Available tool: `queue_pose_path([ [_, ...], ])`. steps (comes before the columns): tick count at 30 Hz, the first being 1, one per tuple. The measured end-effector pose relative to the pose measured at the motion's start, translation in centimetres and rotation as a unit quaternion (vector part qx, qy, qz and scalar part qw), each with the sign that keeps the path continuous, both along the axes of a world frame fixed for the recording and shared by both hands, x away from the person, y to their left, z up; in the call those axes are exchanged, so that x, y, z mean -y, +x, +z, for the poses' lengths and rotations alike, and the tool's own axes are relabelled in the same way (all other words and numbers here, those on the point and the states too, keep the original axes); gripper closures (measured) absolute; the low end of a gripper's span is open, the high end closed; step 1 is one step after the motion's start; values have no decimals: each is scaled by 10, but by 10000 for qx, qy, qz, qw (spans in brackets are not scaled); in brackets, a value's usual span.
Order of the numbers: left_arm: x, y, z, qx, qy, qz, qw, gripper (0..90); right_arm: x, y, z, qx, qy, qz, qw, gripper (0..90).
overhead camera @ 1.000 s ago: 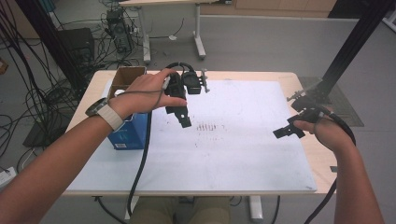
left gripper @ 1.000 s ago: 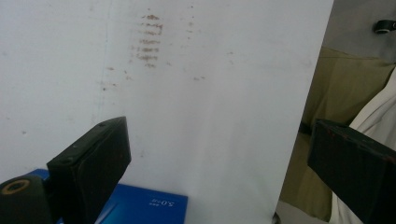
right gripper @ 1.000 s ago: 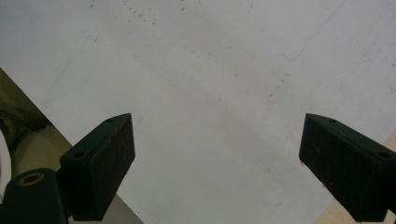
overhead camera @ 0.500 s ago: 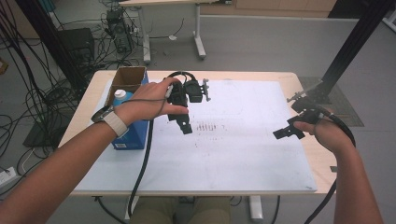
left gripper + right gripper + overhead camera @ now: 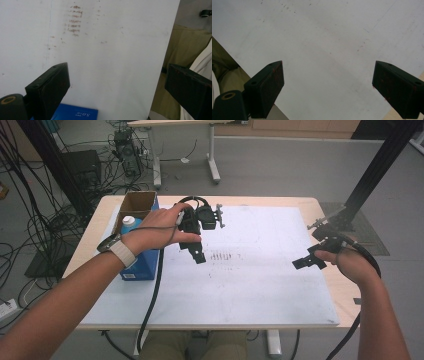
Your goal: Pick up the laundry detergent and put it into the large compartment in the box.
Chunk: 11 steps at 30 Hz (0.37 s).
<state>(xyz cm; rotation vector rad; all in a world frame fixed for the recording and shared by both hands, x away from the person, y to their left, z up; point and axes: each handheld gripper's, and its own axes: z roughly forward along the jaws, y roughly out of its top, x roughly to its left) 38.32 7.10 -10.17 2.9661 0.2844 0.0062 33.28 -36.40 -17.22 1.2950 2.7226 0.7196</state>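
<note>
My left gripper [image 5: 195, 251] is held by the left hand above the back left part of the white sheet [image 5: 250, 280], beside a blue box [image 5: 142, 265]. Its jaws stand wide open with nothing between them in the left gripper view [image 5: 116, 70], over the white sheet [image 5: 105, 50] and a corner of the blue box [image 5: 75, 113]. My right gripper [image 5: 306, 261] hovers near the sheet's right edge. In the right gripper view [image 5: 327, 65] its jaws are also wide apart and empty above the bare sheet [image 5: 324, 37].
An open cardboard box [image 5: 137, 205] stands behind the blue box, with a blue-capped bottle [image 5: 129, 222] between them. Faint brown marks [image 5: 222, 255] stain the sheet's middle. Cables trail from both grippers over the table's front edge. A black clamp [image 5: 325, 227] sits at the right edge.
The left hand and its gripper have shifted slightly nearer and to the right, uncovering the bottle. The right gripper has stayed nearly still.
</note>
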Motion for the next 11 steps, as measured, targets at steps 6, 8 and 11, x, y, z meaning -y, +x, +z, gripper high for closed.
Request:
queue_pose_path([
  [6,-1,0,0,5,-22,19,10000,66,1,0,-2,-4,21,-19,10000,103],
  [8,-1,1,0,-8,-32,19,10000,66,1,-1,-2,-1,19,-11,10000,103],
  [11,-1,1,0,-11,-31,24,10000,66,2,-1,-3,-7,27,-17,10000,103],
])
